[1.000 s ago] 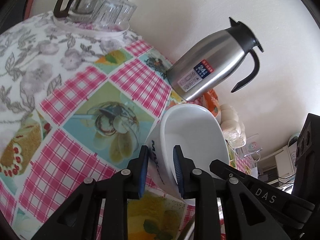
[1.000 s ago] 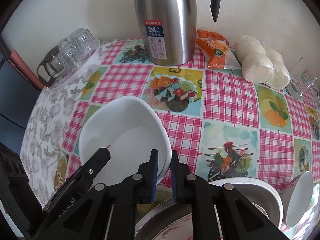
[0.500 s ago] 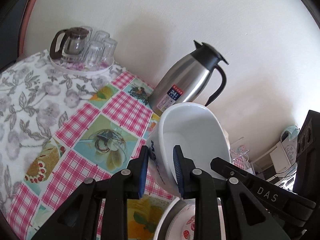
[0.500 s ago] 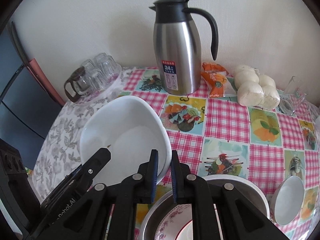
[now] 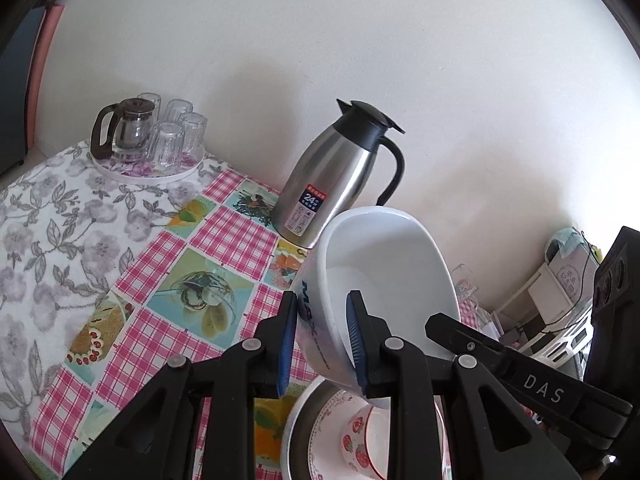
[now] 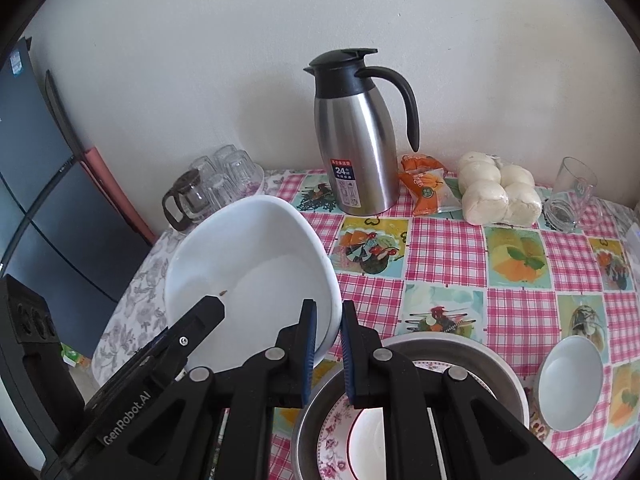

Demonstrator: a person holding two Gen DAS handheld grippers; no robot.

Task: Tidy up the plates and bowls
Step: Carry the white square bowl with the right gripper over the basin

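Observation:
A large white bowl [image 5: 384, 280] is held in the air by both grippers. My left gripper [image 5: 322, 340] is shut on its left rim; my right gripper [image 6: 327, 344] is shut on its right rim [image 6: 256, 276]. Below it stands a metal basin [image 6: 480, 364] holding a floral plate [image 6: 332, 440] and a strawberry-print bowl [image 5: 360, 440]. A small white bowl [image 6: 570, 384] lies on the tablecloth to the right of the basin.
A steel thermos jug [image 6: 360, 148] stands by the wall. A tray with a glass teapot and tumblers [image 5: 148, 136] is at the far left. Buns [image 6: 496, 192], an orange snack packet [image 6: 428, 188] and a glass [image 6: 572, 192] are at the back right.
Both grippers have lifted the large white bowl up and back from the table. The basin with the plate and strawberry bowl has come into view beneath it.

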